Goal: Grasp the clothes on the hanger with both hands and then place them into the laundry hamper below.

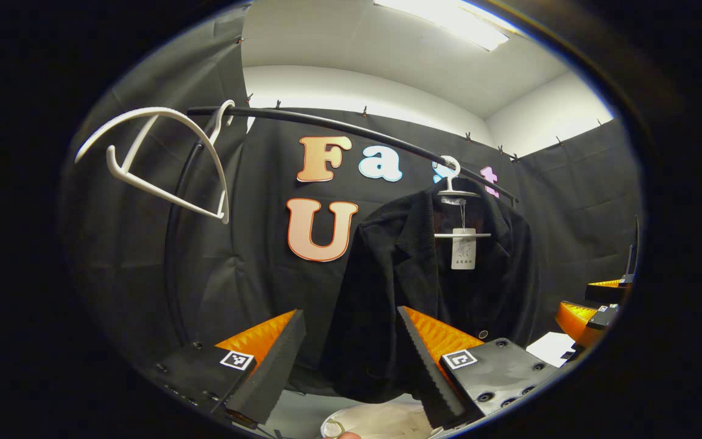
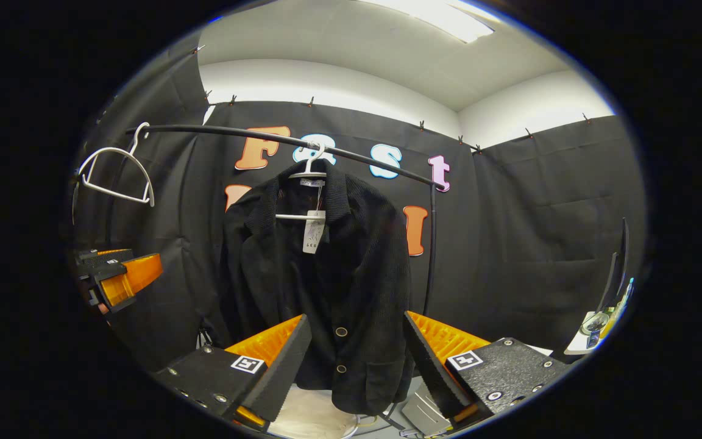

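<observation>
While both of your grippers hang short of the rack, nothing of the task is done yet: the jacket is on its hanger and no finger touches it. Your left gripper has its jaws spread wide and holds nothing; the jacket's left edge and hem show in the gap beyond them. Your right gripper is likewise spread and empty, with the buttoned front of the jacket framed between its fingers but apart from them. Below the hem, a pale round rim shows in the left gripper view; I judge it to be the hamper, though too little is visible to be sure. Farther back, the jacket hangs from the black rail, with a paper tag at the collar. An empty white hanger sits further along the rail, well apart from the jacket. Left to do: close in, pinch the jacket on both sides, lift it free, lower it into the hamper.
</observation>
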`<action>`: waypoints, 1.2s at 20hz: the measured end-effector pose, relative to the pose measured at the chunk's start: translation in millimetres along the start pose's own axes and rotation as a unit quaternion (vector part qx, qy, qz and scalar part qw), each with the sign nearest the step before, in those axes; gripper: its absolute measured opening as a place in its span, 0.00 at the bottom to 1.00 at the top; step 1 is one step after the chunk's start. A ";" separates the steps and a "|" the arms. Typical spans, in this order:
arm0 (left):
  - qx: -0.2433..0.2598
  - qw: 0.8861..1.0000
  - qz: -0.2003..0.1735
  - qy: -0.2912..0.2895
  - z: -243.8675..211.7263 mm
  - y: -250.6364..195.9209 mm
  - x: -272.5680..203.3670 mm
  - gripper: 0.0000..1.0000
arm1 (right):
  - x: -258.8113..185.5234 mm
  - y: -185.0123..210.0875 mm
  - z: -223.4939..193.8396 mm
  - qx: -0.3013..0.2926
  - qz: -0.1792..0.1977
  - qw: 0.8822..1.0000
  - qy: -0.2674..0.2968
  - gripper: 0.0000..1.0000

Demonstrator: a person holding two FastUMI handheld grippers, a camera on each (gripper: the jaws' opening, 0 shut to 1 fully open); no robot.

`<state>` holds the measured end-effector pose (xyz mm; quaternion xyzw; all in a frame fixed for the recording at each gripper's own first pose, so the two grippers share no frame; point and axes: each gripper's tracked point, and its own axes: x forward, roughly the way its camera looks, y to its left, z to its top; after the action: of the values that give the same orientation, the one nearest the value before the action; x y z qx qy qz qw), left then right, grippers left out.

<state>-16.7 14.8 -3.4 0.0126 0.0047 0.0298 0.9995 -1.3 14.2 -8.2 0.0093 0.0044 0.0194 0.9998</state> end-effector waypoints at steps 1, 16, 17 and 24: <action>0.001 1.000 0.001 0.001 -0.4 2.0 0.5 0.96 | 8.4 0.7 0.8 0.000 -0.003 1.000 0.002 0.94; 0.001 0.998 0.069 0.013 -10.1 60.4 -19.2 0.96 | 212.8 2.1 24.8 -0.016 -0.103 0.994 -0.016 0.93; 0.001 0.997 0.076 0.015 -12.5 66.9 -18.8 0.93 | 212.7 -5.6 28.0 -0.023 -0.111 0.993 -0.021 0.93; 0.010 0.999 0.050 0.008 -10.2 56.8 -4.6 0.96 | 204.5 -43.1 49.1 -0.088 -0.091 0.990 -0.057 0.54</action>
<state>-24.8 71.5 -12.1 0.0222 0.0127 0.0801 0.9965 205.2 -21.9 38.4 -0.0780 -0.0538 -0.0718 0.9929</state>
